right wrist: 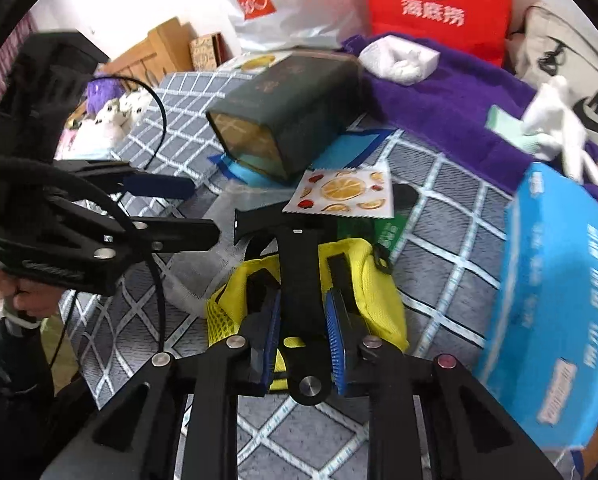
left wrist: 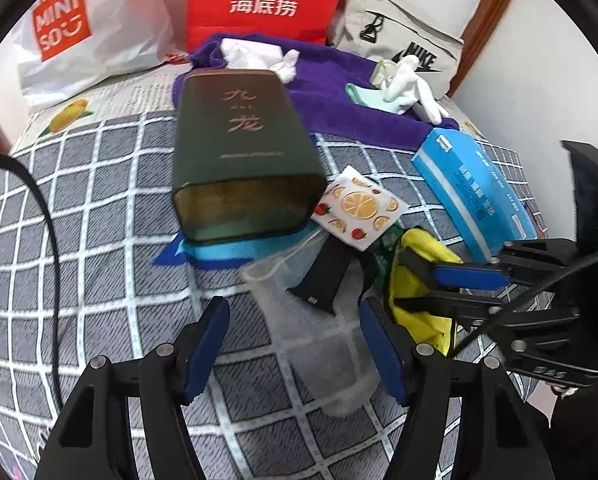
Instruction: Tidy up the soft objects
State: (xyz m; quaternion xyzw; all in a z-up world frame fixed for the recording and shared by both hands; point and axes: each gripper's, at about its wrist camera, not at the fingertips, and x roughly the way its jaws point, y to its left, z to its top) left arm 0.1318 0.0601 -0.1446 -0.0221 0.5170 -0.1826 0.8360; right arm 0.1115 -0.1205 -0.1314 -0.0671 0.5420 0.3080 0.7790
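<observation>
While the right gripper (right wrist: pixel 303 336) stands narrow astride a black strap (right wrist: pixel 299 280), pads beside it and not plainly pressing, the yellow mesh pouch (right wrist: pixel 373 288) lies directly beneath on the checked bedspread (right wrist: pixel 451 216); strap's long axis runs straight ahead along the fingers; left gripper (left wrist: pixel 293 354) wide and empty, over a translucent plastic bag (left wrist: pixel 323 344), pouch off to its right; right hand judged nearer; dark green tin (left wrist: pixel 239 152), fruit-print sachet (left wrist: pixel 359 208), blue tissue box (left wrist: pixel 475 196) beyond.
</observation>
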